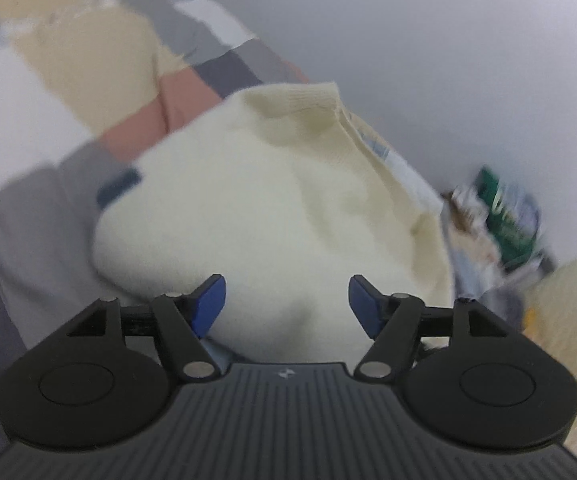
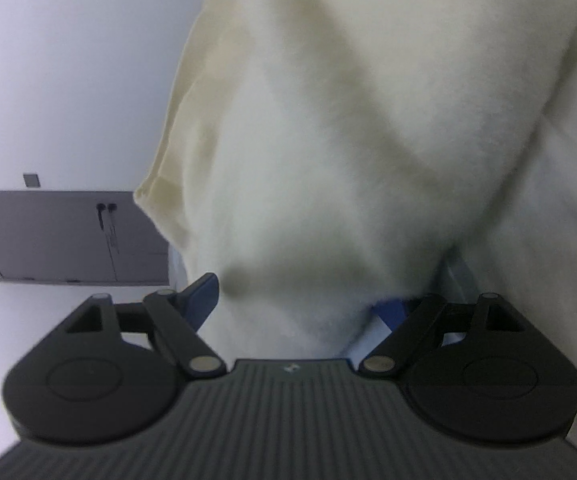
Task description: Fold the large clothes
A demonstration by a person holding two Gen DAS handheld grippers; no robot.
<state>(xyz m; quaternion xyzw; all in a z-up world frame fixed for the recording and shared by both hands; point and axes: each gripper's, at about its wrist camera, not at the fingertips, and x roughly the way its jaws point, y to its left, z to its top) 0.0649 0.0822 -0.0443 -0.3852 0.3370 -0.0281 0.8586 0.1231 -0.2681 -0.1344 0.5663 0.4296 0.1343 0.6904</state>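
Cream garment (image 1: 272,200) bunched just ahead of left gripper (image 1: 286,304) and right gripper (image 2: 300,300), both jaws spread, nothing pinched; judged best: seat cloth edge deep between pads before closing.

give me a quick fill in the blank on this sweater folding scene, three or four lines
1. The fluffy sweater is ____ in colour.
2. The left gripper has its jaws ____, with sweater between its pads.
3. The pads on both grippers are ____ in colour.
4. In the right wrist view, the cabinet behind the right gripper is ____ in colour.

Missing words: cream; open; blue; grey
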